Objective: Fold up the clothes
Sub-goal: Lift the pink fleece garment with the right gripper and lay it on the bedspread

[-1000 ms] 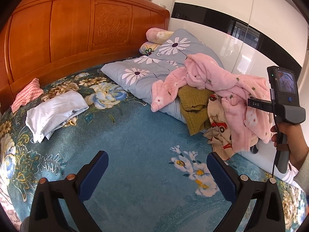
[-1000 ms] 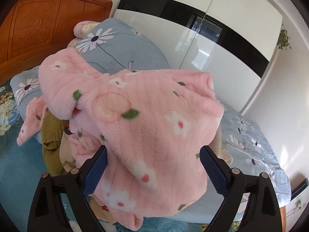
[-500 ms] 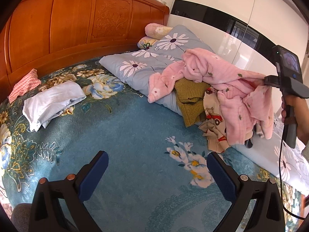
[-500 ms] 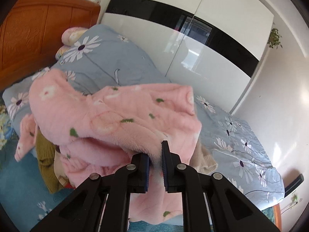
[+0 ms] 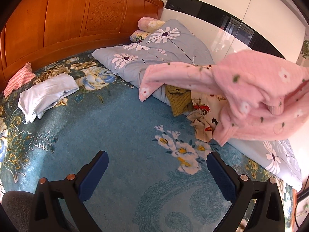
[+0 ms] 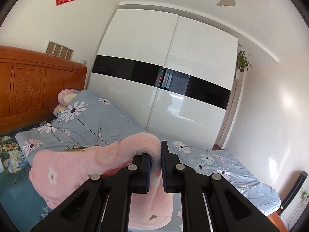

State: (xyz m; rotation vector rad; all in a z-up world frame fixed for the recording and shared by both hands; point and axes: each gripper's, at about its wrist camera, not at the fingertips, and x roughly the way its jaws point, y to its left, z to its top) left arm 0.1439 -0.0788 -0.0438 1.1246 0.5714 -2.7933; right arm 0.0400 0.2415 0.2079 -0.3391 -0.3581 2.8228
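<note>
A fluffy pink garment with small flowers hangs lifted at the right of the left wrist view, one sleeve trailing left over the pile. My right gripper is shut on its fleecy edge, and the rest hangs below and to the left of the fingers. Under it lie an olive knit and a cream car-print piece. My left gripper is open and empty, low over the blue floral bedspread. The right gripper itself does not show in the left wrist view.
A folded pale blue garment and a pink-checked cloth lie at the left near the wooden headboard. A grey daisy-print duvet and pillows lie along the white wardrobe.
My right gripper has closed on the pink garment and lifted it up off the pile, tilting upward toward the wardrobe. My left gripper has stayed open over the bedspread.
</note>
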